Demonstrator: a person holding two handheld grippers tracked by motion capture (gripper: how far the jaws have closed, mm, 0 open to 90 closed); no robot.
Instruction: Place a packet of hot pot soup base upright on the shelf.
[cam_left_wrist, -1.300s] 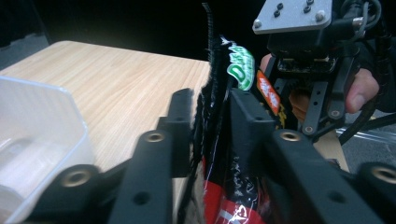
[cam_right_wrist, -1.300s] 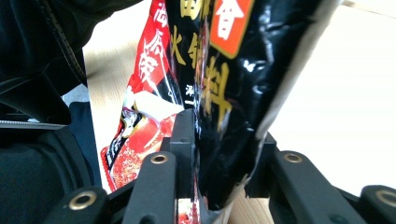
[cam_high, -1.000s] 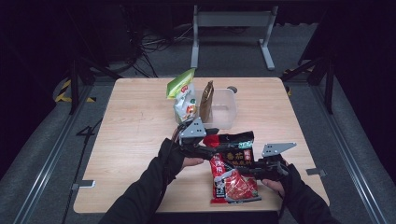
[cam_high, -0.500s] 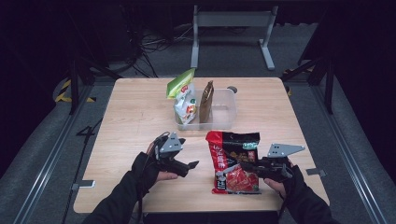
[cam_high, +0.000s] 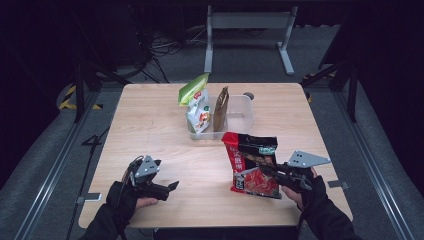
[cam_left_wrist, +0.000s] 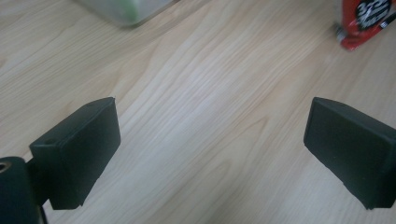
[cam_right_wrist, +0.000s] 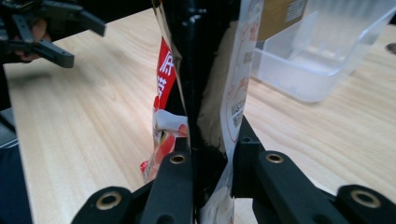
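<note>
A red and black snack bag (cam_high: 251, 159) stands upright on the wooden table (cam_high: 150, 125), front right. My right gripper (cam_high: 264, 171) is shut on its right edge; in the right gripper view the jaws (cam_right_wrist: 210, 150) pinch the glossy bag (cam_right_wrist: 205, 70) between them. My left gripper (cam_high: 169, 188) rests low at the front left, apart from the bag, open with nothing in it. The left gripper view has its pads (cam_left_wrist: 79, 154) spread wide over bare wood, with a corner of the red bag (cam_left_wrist: 362, 21) at the top right.
A clear plastic bin (cam_high: 240, 116) sits mid-table behind the bag, holding a green and white snack bag (cam_high: 196, 102) and a brown pouch (cam_high: 220, 107) at its left end. In the right gripper view the bin (cam_right_wrist: 322, 51) is close by on the right.
My left gripper has let go of the red bag and drawn back to the front left. The bag now stands upright in the right gripper alone.
</note>
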